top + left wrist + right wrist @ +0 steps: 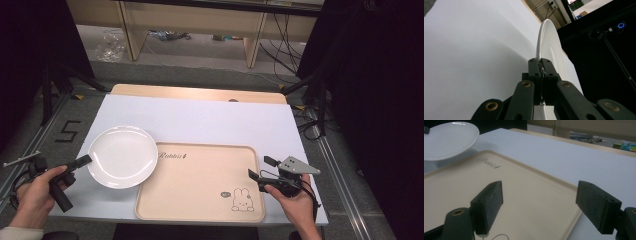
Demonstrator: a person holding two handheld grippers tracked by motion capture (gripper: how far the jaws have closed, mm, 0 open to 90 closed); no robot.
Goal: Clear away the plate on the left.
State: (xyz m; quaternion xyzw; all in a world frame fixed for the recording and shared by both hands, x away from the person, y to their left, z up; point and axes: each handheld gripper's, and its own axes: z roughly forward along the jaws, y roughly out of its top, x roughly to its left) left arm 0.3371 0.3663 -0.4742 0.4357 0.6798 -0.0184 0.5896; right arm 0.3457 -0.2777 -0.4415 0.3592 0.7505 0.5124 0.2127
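High view: left gripper (86,160) clamps the near-left rim of the round white ceramic plate (122,156); right gripper (261,168) hangs with jaws wide and empty.

Left gripper view adds the pinch itself, pads (534,67) pressed on the plate's thin edge (547,47). Right gripper view adds its spread pads (489,202) above the beige rectangular plastic tray (529,195), whose left edge lies under the plate.

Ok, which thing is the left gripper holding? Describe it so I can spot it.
On the white table cover, look left of the beige tray. The left gripper is shut on the rim of the white plate, the only round, plain white dish there.
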